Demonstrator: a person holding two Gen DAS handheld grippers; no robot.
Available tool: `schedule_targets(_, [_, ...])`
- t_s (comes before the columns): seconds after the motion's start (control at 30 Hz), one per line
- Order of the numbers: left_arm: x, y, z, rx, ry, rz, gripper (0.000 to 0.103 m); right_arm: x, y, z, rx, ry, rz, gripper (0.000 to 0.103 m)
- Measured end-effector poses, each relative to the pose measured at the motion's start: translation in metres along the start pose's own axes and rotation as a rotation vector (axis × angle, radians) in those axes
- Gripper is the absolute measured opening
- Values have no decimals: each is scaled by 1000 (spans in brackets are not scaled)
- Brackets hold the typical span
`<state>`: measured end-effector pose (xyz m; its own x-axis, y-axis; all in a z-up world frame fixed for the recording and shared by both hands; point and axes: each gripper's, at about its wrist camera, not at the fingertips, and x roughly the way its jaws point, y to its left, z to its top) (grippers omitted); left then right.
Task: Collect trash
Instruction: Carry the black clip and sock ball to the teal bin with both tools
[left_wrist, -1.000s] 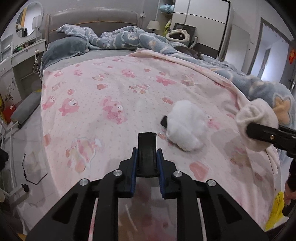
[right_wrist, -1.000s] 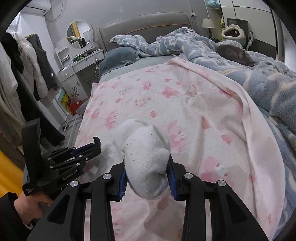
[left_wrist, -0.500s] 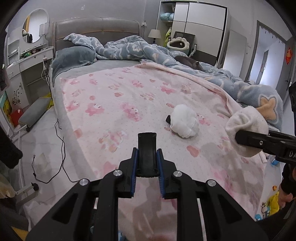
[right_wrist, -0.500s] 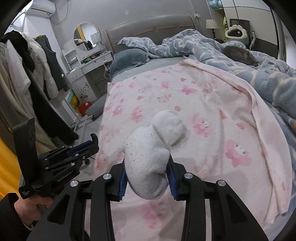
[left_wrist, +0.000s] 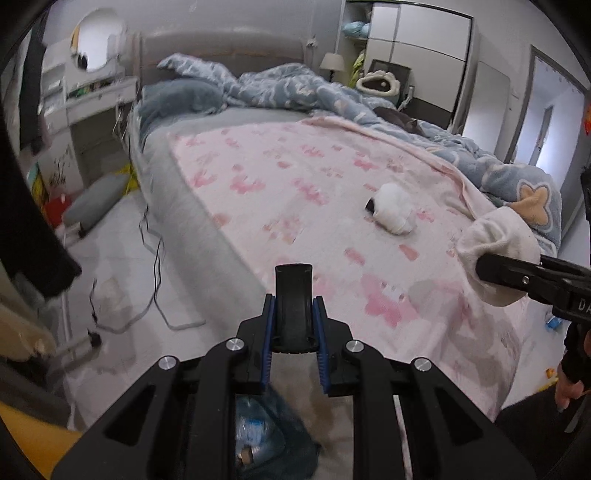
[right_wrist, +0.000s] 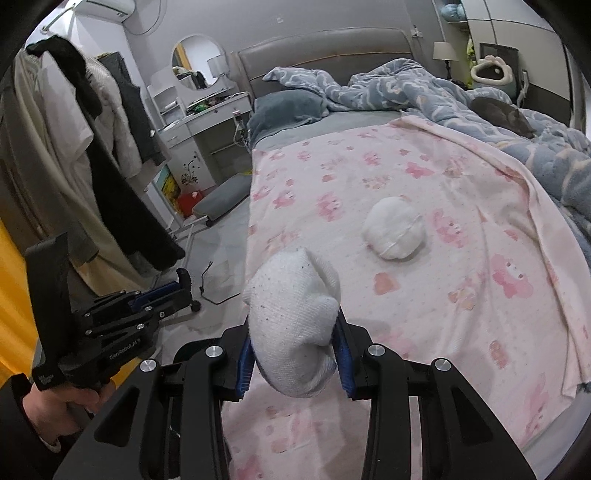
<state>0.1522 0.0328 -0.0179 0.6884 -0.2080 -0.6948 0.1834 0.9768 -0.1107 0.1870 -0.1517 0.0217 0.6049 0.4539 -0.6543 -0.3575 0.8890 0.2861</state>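
Both tongs carry something beside the bed.
The right tongs (right_wrist: 293, 360) grip a white sock (right_wrist: 293, 325); the left tongs (left_wrist: 294, 334) are closed on a black curved piece (left_wrist: 294, 299). A white bundle (right_wrist: 393, 232) lies on the pink sheet (right_wrist: 461, 206).

both grippers (left_wrist: 294, 325) (right_wrist: 293, 354) clamped shut, pointing downward.

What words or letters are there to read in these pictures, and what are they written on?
"GenRoboLAI" or close to it, small and hard to make out: on the side of the left claw.
"DA", the rest cut off by the picture's edge: on the body of the right claw.
White print on the left claw's handle: too small to read.
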Motion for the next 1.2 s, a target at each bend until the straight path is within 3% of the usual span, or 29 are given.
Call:
schedule_targets(0.6, [-13, 66, -60, -27, 151, 86, 22, 30, 96, -18, -151, 73, 79, 38])
schedule_targets(0.9, [-8, 96, -78, -86, 229, 59, 22, 61, 132, -18, -184, 114, 110, 38])
schedule_targets(1.2, [14, 108, -104, -94, 373, 28, 22, 96, 153, -26, -201, 177, 118, 38])
